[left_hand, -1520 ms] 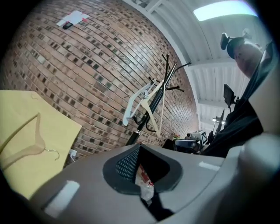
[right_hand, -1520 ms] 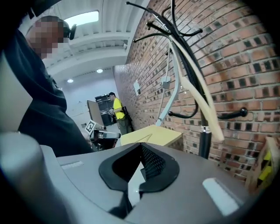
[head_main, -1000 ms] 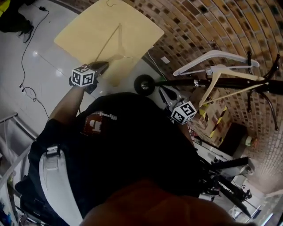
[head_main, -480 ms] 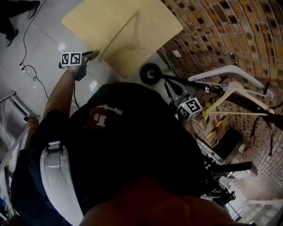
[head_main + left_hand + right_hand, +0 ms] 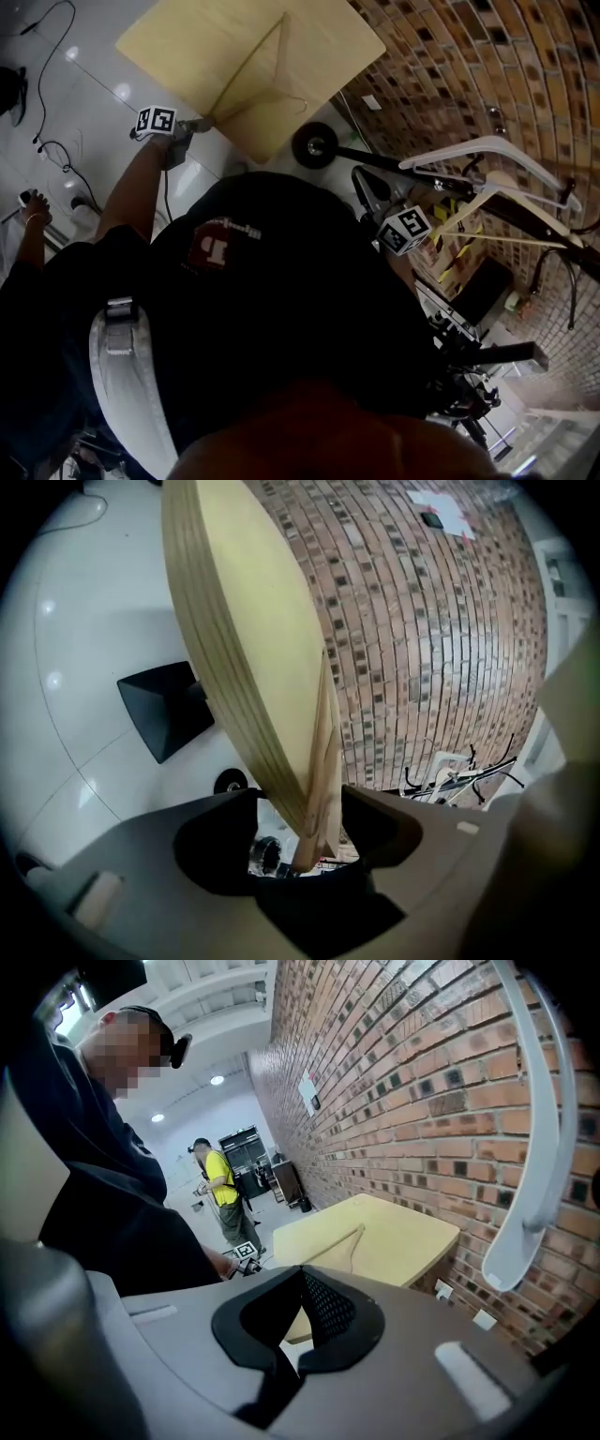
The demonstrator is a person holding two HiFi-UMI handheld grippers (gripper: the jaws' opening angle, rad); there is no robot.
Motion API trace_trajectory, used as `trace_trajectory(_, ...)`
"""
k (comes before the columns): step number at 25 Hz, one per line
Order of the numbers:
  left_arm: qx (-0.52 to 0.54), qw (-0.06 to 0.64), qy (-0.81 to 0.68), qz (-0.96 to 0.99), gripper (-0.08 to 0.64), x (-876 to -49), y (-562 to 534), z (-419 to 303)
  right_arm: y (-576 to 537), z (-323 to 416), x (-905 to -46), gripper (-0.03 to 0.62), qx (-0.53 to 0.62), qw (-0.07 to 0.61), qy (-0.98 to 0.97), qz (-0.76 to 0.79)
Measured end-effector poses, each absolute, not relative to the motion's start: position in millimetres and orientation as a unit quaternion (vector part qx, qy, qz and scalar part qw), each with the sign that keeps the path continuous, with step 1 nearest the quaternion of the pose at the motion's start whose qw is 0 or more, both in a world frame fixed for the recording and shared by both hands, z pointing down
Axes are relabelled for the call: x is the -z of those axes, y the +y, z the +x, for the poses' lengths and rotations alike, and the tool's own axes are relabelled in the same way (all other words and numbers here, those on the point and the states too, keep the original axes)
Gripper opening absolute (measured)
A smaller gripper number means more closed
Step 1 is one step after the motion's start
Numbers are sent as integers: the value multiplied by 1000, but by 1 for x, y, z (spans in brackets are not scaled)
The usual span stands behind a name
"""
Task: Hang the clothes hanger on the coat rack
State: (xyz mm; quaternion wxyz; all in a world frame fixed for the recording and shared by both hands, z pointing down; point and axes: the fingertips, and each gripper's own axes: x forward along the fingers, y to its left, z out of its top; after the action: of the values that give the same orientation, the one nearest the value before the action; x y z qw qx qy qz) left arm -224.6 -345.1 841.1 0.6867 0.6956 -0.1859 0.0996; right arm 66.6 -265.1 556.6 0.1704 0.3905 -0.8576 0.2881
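A wooden hanger [image 5: 253, 70] lies flat on the pale wooden table [image 5: 319, 37]. My left gripper [image 5: 192, 127] is at the table's near left edge. In the left gripper view its jaws are opening: the end of the wooden hanger [image 5: 319, 789] stands between them with a gap on each side, beside the table's edge [image 5: 234, 667]. My right gripper [image 5: 302, 1274] is shut on nothing and hangs near the black coat rack bar [image 5: 394, 167]. A white hanger [image 5: 487, 148] and a second wooden hanger [image 5: 487, 202] hang on that bar.
A brick wall [image 5: 487, 66] runs behind the table and rack. The rack's wheel [image 5: 312, 145] sits on the white floor by the table. Cables [image 5: 47, 150] lie on the floor at left. A person in a yellow vest [image 5: 220, 1190] stands far off.
My left gripper has sunk and rolled at the table's near edge, and its jaws have gone from shut to wide apart around the hanger's end. The right gripper has barely shifted.
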Motion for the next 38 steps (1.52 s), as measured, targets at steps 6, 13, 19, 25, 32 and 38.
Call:
trace_trajectory(6,-92,708,-193,673,215,-845,-343,-224,-259,72,-561,14,-291,173,-853,396)
trace_trajectory(13,-26,720,-107,685,56,-804,-309,-210,-263,73,-561,14,-292,164,-854,397)
trace_trajectory(19,28,712,-60,699,54,-767,-292,-195,-265,67,-564,14,-289,163,-858,391)
trace_trajectory(25,67,648,-19,758,51,-713,-314,-181,-265,64,-558,14,-283,157,-859,397)
trace_trajectory(32,104,586,-14,803,51,-650,-337,-167,-260,66,-557,14,-285,145,-855,408)
trace_trajectory(38,96,485,8,869,51,-569,-356,-122,-248,98,-542,14,-267,113,-842,455)
